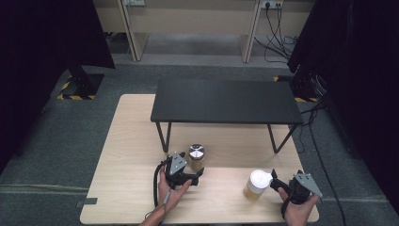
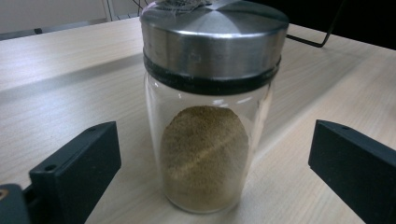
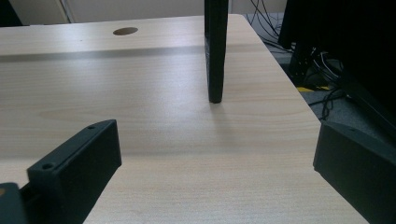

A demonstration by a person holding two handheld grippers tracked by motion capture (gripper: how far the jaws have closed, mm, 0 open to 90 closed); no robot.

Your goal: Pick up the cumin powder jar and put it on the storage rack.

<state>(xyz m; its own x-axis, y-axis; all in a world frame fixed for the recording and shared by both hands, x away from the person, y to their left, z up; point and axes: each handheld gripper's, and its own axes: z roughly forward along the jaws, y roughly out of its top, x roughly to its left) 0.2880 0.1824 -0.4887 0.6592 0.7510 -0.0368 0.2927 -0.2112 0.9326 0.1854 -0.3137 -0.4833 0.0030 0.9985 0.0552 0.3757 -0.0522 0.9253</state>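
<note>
A glass jar (image 2: 205,154) with a steel lid, partly filled with brown powder, stands upright on the wooden table (image 2: 56,65). It sits between the jaws of my left gripper (image 2: 212,149), which are spread wide and clear of the glass on both sides. From above, that jar (image 1: 196,157) stands just beyond my left gripper (image 1: 195,173). A second jar (image 1: 256,184), white-lidded with pale yellow contents, stands just left of my right gripper (image 1: 287,180). In its own view, my right gripper (image 3: 217,154) is open over bare wood.
A low black shelf (image 1: 226,101) on thin legs spans the far half of the table (image 1: 131,141). One of the shelf's legs (image 3: 215,56) stands straight ahead of the right gripper. The table's right edge (image 3: 299,98) is close, with cables on the floor beyond it.
</note>
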